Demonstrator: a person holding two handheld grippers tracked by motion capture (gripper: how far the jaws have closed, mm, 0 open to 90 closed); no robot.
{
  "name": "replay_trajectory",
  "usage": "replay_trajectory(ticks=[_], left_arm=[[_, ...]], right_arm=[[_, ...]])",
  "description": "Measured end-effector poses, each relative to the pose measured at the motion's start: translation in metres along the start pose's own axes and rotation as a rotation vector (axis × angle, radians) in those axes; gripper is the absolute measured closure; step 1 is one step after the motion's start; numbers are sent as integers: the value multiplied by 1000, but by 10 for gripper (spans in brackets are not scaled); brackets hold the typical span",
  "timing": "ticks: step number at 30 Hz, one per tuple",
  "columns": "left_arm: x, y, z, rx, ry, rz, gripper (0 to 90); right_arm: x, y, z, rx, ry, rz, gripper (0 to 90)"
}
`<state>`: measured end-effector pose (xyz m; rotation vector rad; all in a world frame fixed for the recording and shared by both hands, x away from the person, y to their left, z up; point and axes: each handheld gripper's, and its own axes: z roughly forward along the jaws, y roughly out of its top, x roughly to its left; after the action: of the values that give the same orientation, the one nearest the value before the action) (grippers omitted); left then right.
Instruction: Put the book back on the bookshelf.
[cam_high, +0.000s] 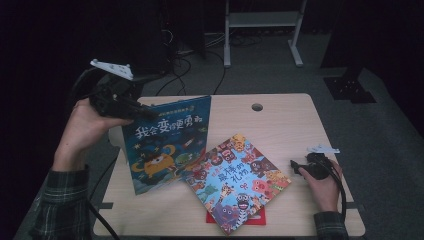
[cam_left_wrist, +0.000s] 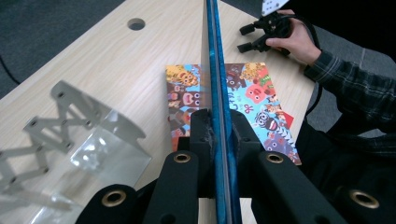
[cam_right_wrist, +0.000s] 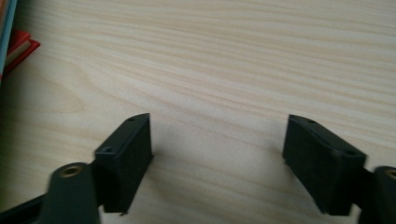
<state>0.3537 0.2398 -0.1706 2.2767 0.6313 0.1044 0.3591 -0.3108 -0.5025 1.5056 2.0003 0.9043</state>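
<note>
The table (cam_high: 280, 125) looks like pale, smooth wood-grain laminate, the blue book's (cam_high: 167, 142) cover glossy paper, the gripper jaws matt black plastic.

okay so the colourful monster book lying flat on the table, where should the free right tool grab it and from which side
Probably its right corner, approached from the right. The colourful book lies flat and turned like a diamond on a red book, so that corner points at the open right tool, with bare table between.

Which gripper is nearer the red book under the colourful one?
Right. The right gripper rests open on the table beside the red book; the left gripper is raised, clamping the blue book.
</note>
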Motion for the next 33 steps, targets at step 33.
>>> replay_trajectory(ticks=[33], left_arm=[[35,-97,-88,-109,213,-250,824]], right_arm=[[0,1,2,6,-7,5,154]])
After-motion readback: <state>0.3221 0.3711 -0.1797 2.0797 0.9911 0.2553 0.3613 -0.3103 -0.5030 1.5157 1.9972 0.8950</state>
